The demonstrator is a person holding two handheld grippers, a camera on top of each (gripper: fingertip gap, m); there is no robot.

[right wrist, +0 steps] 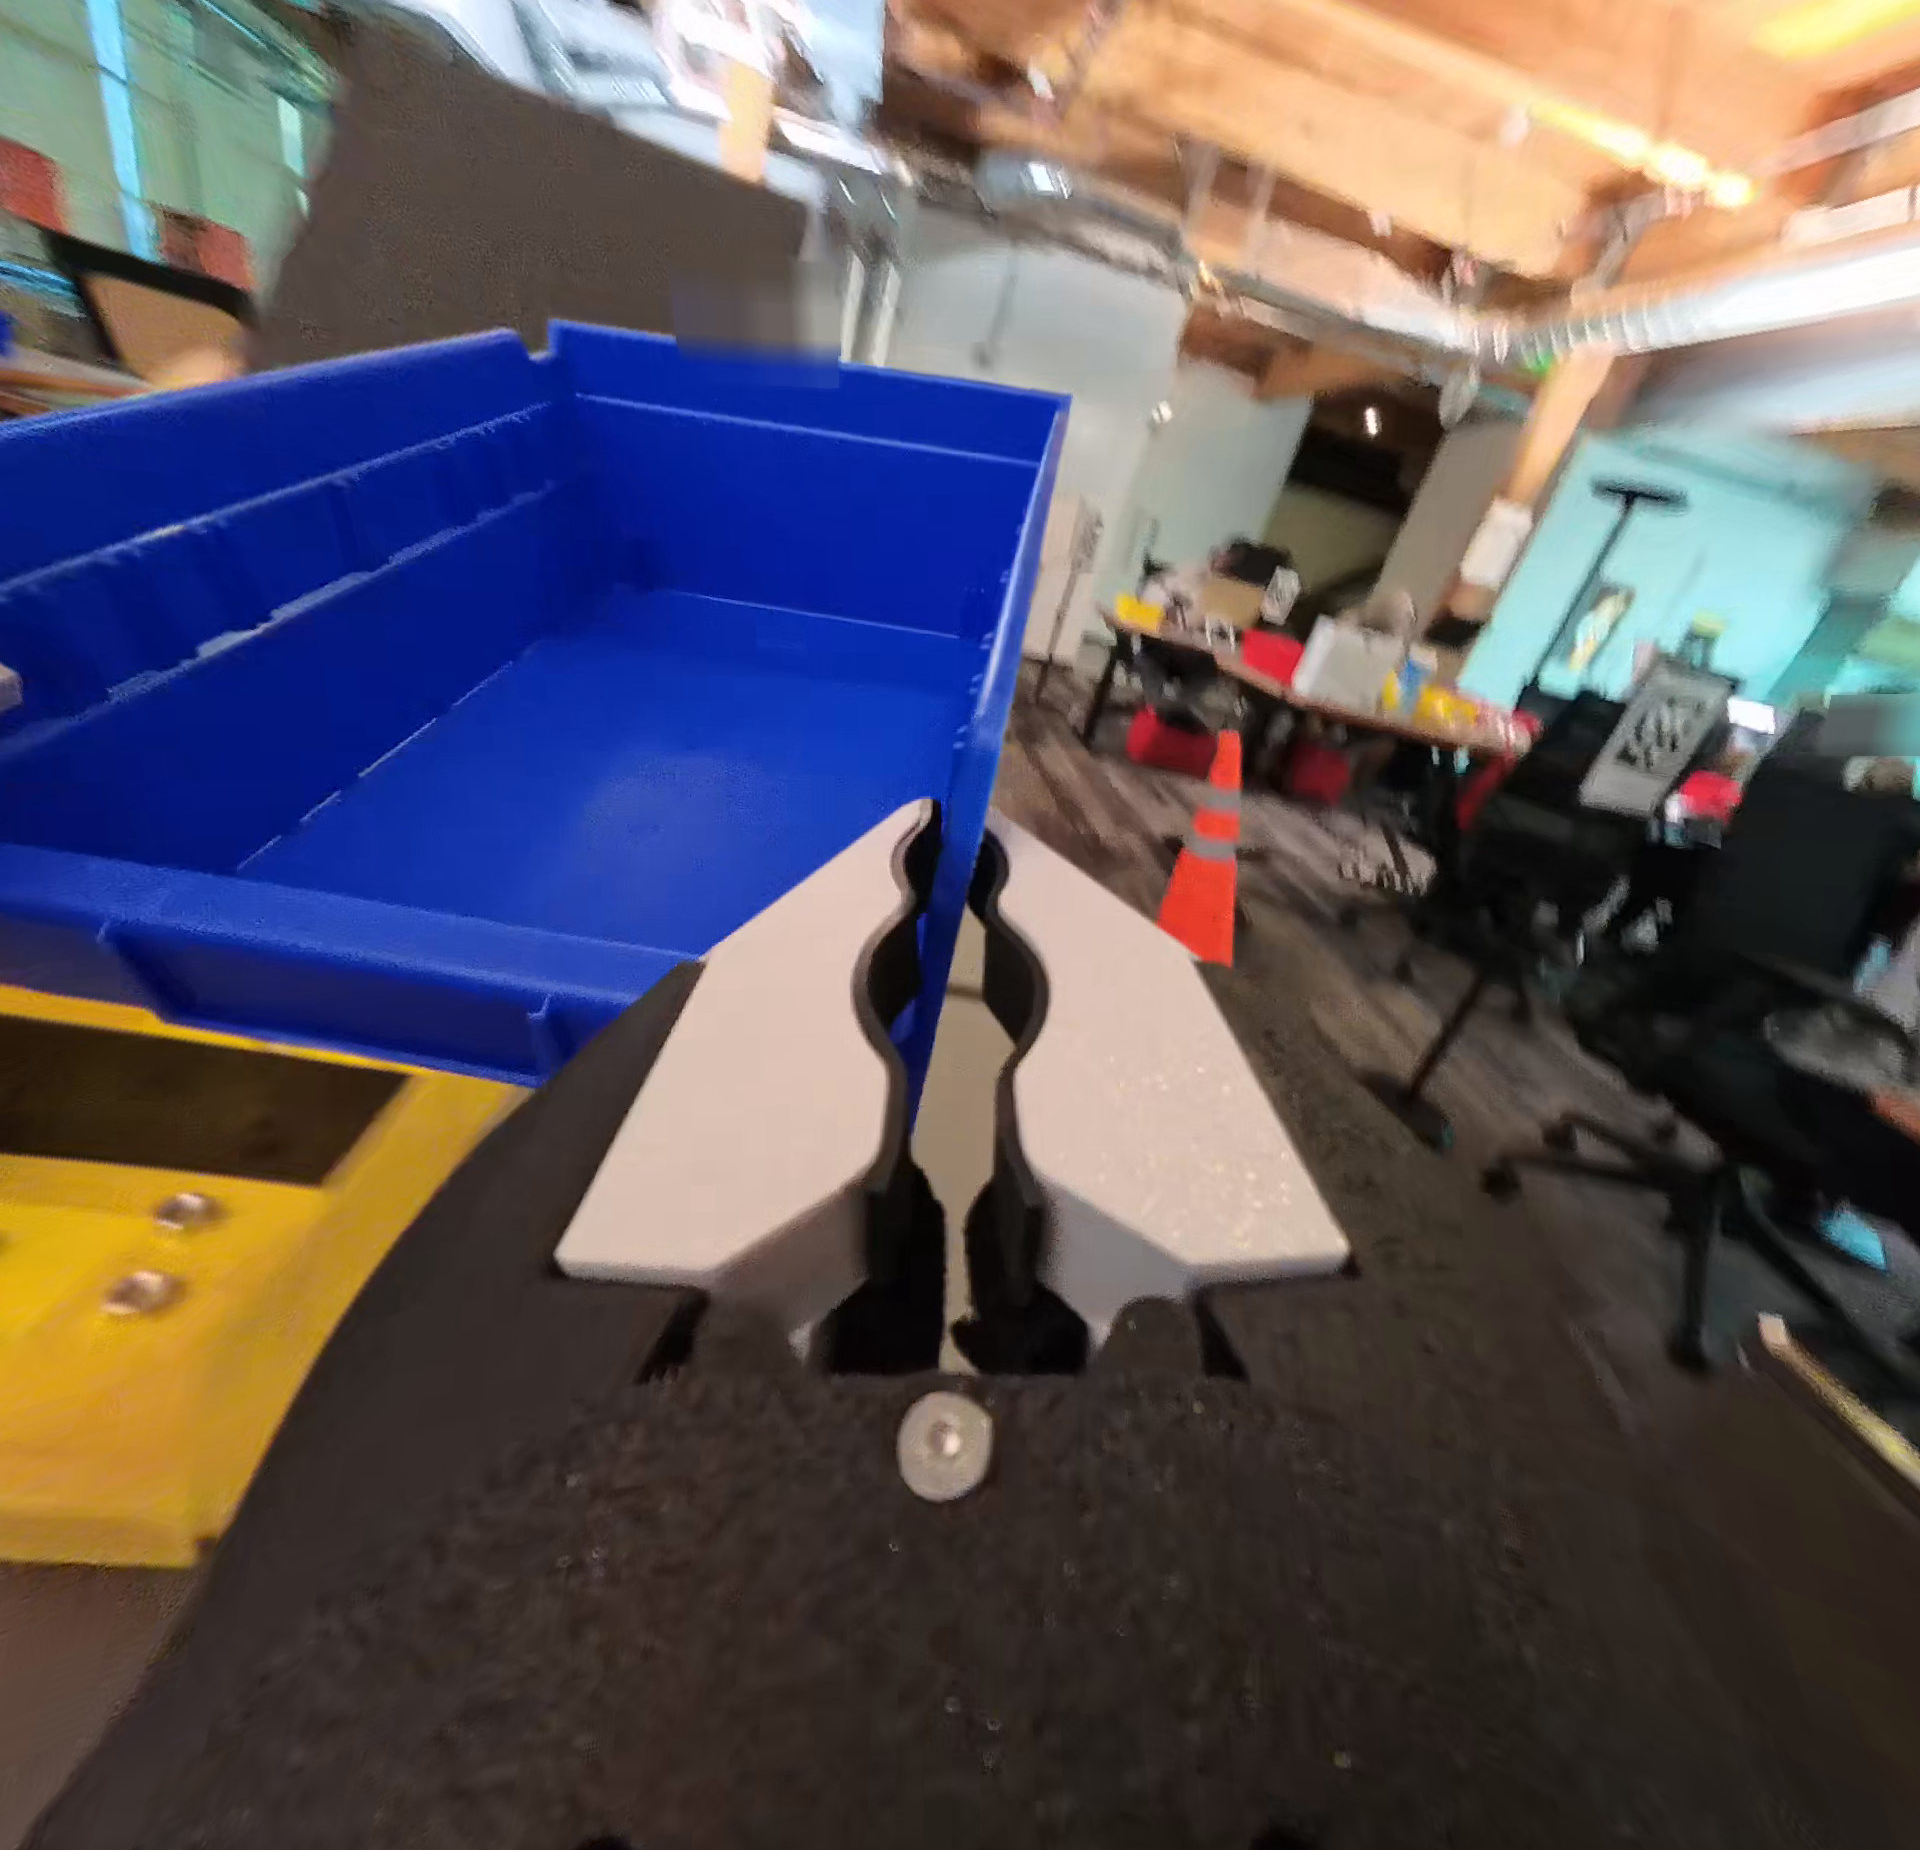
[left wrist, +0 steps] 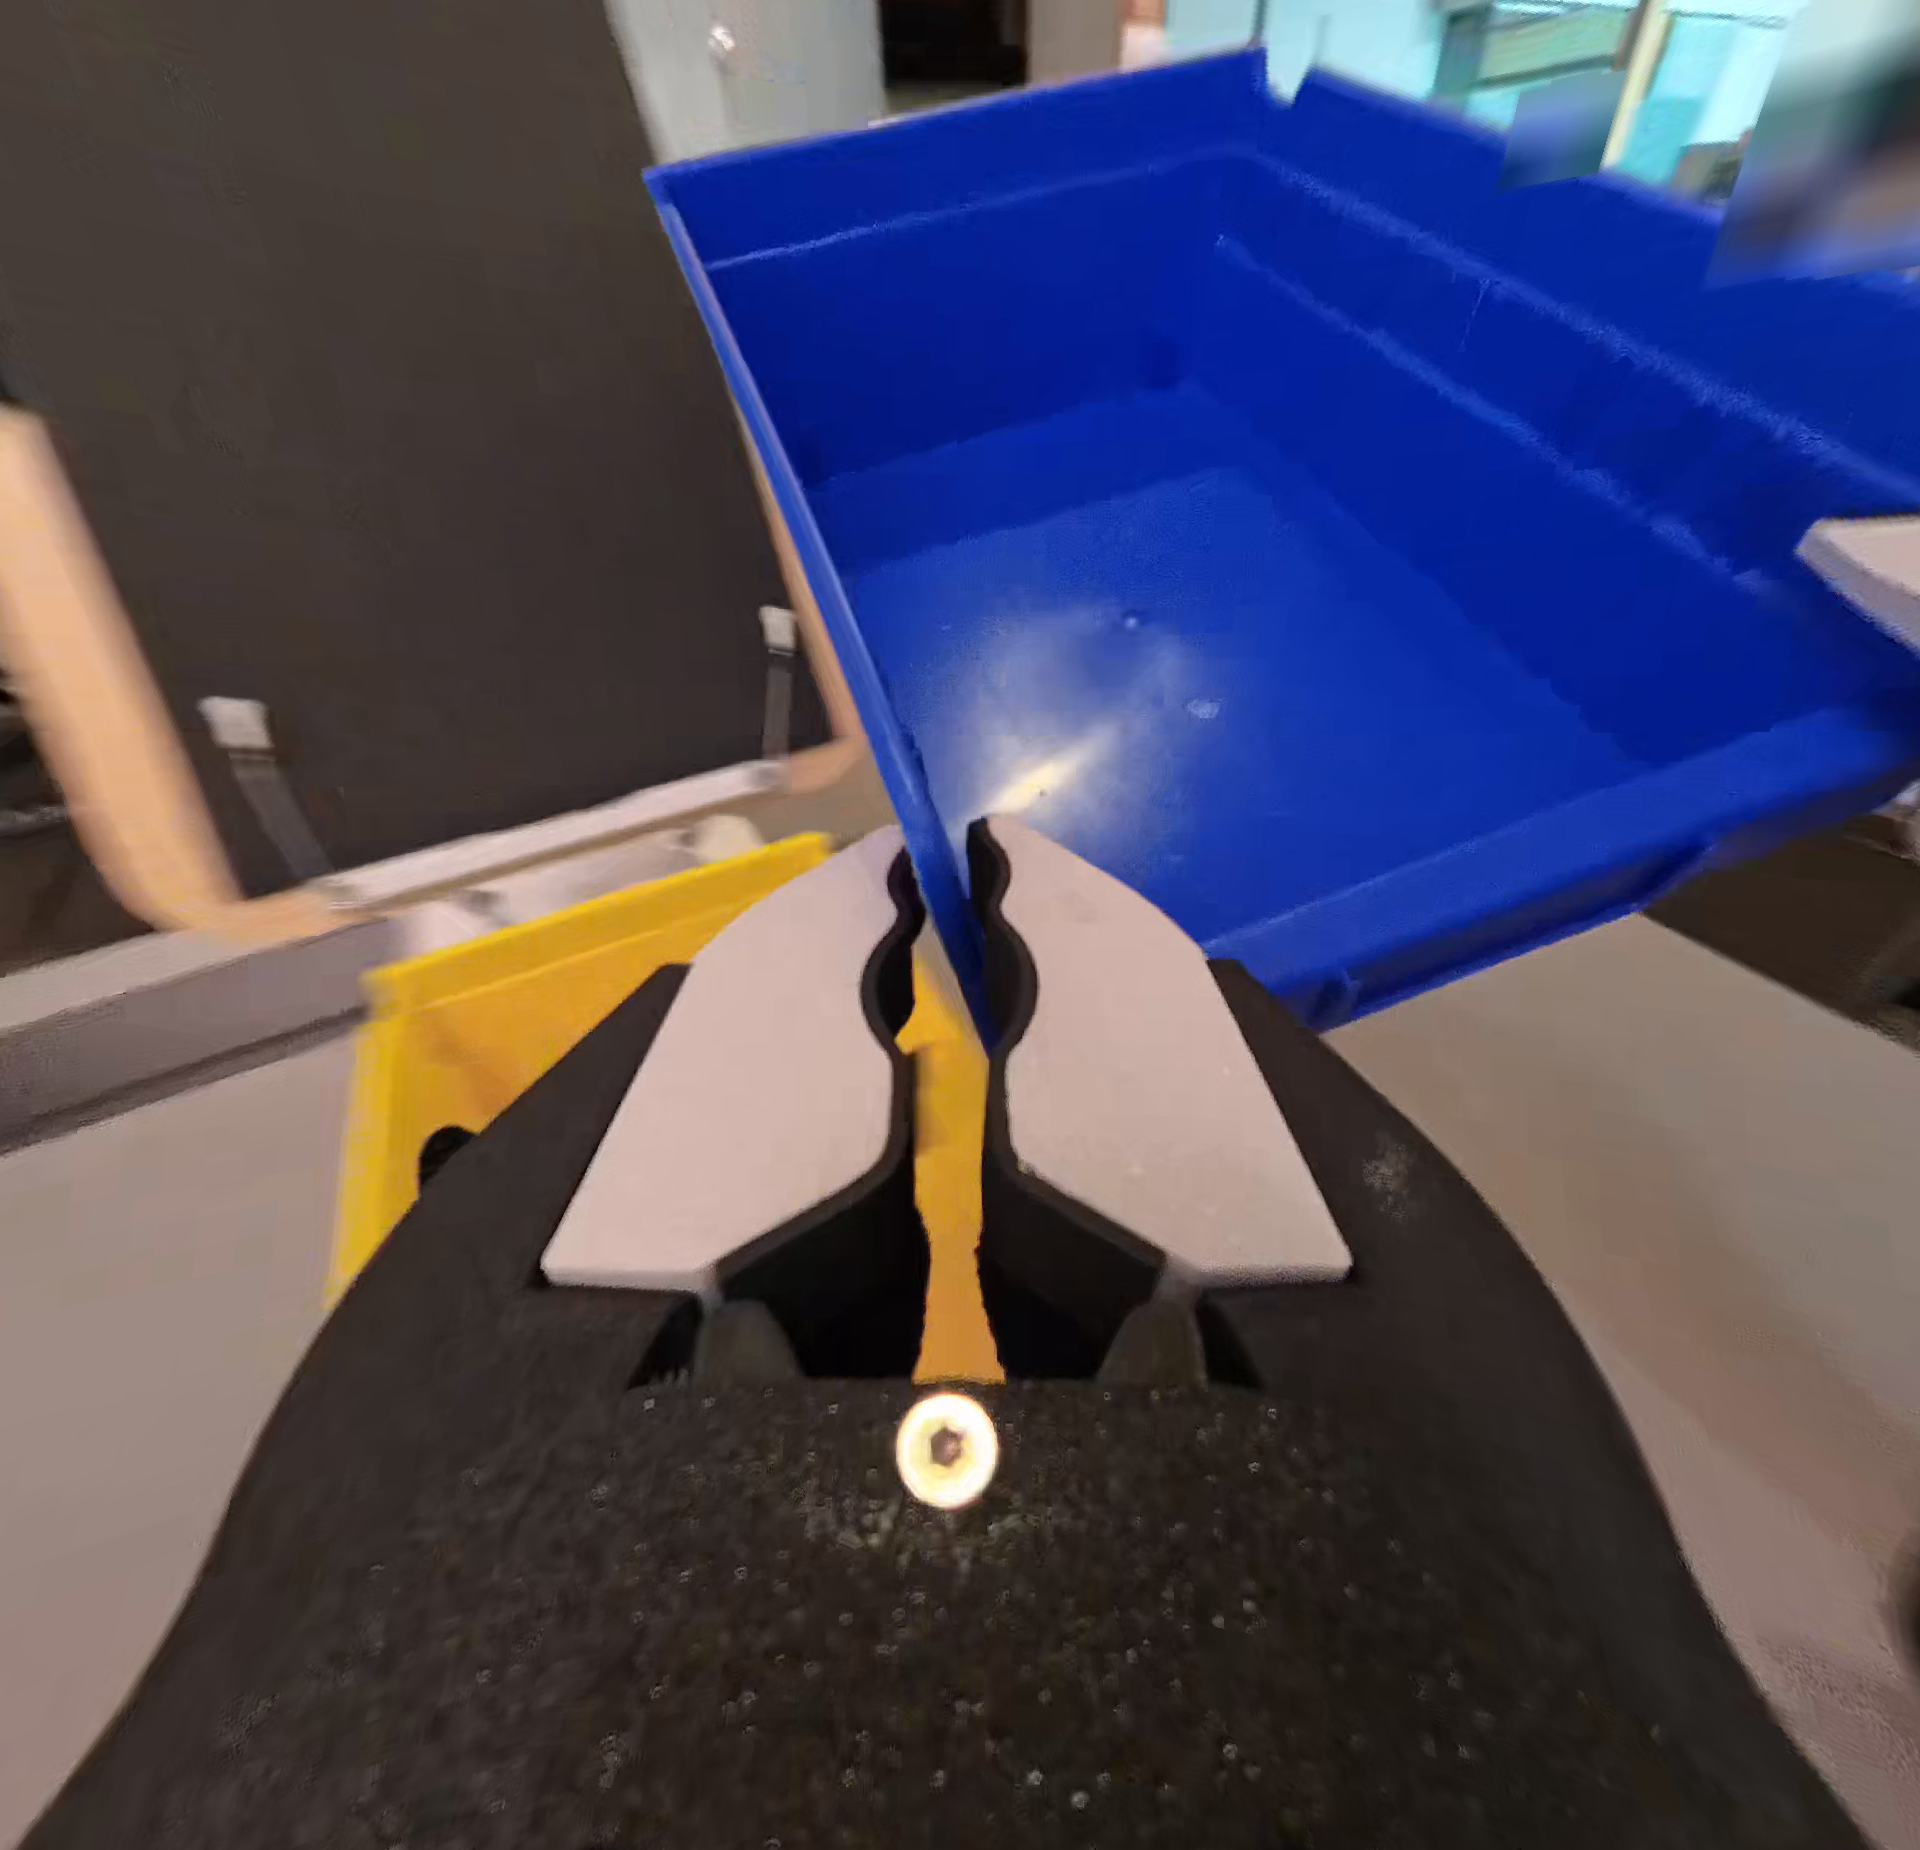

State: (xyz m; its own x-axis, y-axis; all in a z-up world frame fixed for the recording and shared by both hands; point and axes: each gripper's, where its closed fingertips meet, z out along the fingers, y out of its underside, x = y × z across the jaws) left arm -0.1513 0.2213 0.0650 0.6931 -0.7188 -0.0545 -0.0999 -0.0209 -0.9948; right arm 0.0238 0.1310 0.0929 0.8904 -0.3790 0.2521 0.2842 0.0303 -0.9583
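An empty blue plastic bin (left wrist: 1299,595) is lifted and tilted above the table. My left gripper (left wrist: 940,865) is shut on the bin's left side wall, one finger inside and one outside. My right gripper (right wrist: 961,844) is shut on the bin's (right wrist: 582,751) right side wall in the same way. The tip of the right gripper shows at the right edge of the left wrist view (left wrist: 1870,574). A yellow bin (left wrist: 582,979) sits on the table below and beside the blue one; it also shows in the right wrist view (right wrist: 135,1312).
A pale table top (left wrist: 1558,1125) lies under the bins, with a dark panel (left wrist: 343,398) behind it. To the right are an orange traffic cone (right wrist: 1210,855) on the floor, office chairs (right wrist: 1714,969) and a cluttered table (right wrist: 1330,678).
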